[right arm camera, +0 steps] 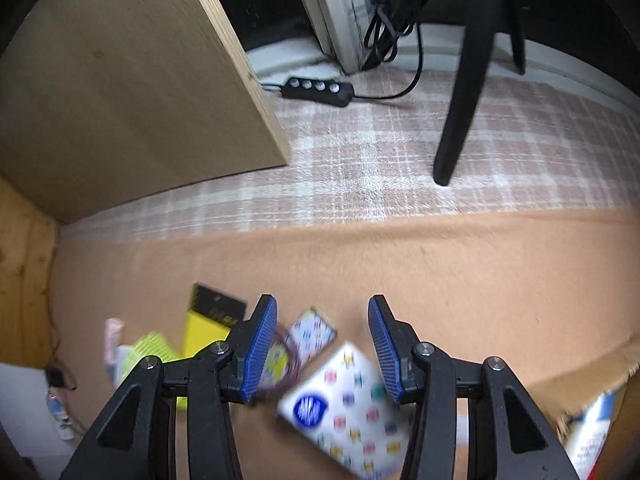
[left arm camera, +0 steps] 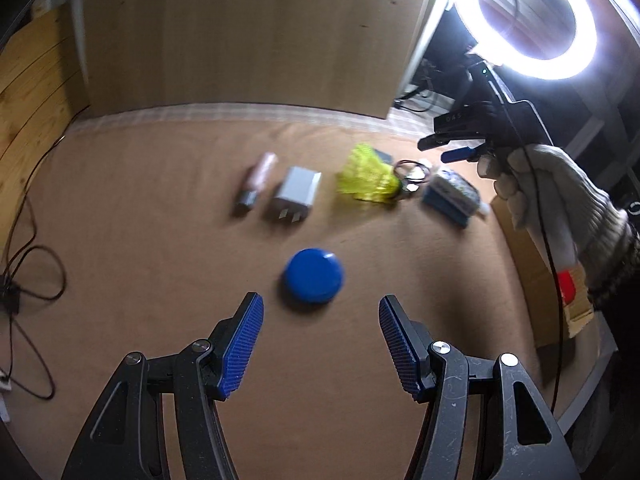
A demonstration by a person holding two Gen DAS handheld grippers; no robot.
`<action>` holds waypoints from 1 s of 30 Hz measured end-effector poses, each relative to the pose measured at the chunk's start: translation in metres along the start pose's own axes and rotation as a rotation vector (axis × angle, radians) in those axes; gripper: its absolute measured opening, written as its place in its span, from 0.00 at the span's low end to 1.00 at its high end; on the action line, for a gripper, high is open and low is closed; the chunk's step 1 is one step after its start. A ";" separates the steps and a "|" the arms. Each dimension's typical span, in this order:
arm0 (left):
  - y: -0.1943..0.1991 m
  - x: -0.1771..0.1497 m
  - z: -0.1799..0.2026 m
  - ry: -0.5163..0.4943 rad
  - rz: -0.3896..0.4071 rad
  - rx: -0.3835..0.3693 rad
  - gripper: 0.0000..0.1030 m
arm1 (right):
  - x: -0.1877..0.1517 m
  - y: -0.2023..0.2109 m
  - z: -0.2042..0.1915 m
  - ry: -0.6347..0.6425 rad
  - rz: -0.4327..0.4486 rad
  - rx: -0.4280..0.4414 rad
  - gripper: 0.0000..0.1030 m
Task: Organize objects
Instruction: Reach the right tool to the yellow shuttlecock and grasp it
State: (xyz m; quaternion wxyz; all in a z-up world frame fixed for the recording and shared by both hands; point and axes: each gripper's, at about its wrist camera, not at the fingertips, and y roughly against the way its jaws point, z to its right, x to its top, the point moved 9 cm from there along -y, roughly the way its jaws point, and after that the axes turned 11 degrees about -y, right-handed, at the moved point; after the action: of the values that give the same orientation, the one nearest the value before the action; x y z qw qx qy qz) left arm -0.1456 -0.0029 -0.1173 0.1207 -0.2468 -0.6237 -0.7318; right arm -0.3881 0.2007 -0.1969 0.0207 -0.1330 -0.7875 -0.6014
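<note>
We're over the tan cloth [left arm camera: 160,240], and our left gripper [left arm camera: 320,308] hangs with its jaws spread wide and nothing between them. The blue round lid [left arm camera: 314,275] lies flat on the cloth just beyond the blue pads [left arm camera: 240,344], apart from both. Farther out runs a blurred row: a pink tube [left arm camera: 258,178], a white charger plug [left arm camera: 296,194], a yellow shuttlecock [left arm camera: 368,178], a ring of wire [left arm camera: 412,170] and a blue-edged packet [left arm camera: 452,196].

At the right, a gloved hand [left arm camera: 560,200] carries our right gripper [right arm camera: 322,340] above that end of the row. Its jaws stand partly apart, gripping nothing. Below them lies a white patterned tissue pack [right arm camera: 352,404], with a smaller patterned packet [right arm camera: 312,334] and a yellow and black card [right arm camera: 208,320] to its left, all blurred. A ring light [left arm camera: 536,20] glares at top right.
</note>
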 end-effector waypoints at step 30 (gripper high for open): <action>0.003 -0.007 0.029 -0.081 0.004 -0.094 0.62 | -0.192 0.044 0.036 -0.010 -0.045 0.065 0.33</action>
State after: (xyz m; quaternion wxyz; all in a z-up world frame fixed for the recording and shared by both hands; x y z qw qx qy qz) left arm -0.1322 0.0234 -0.1152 0.0849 -0.2827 -0.5924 -0.7496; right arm -0.1883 0.2098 -0.2023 0.0077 -0.1175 -0.8096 -0.5751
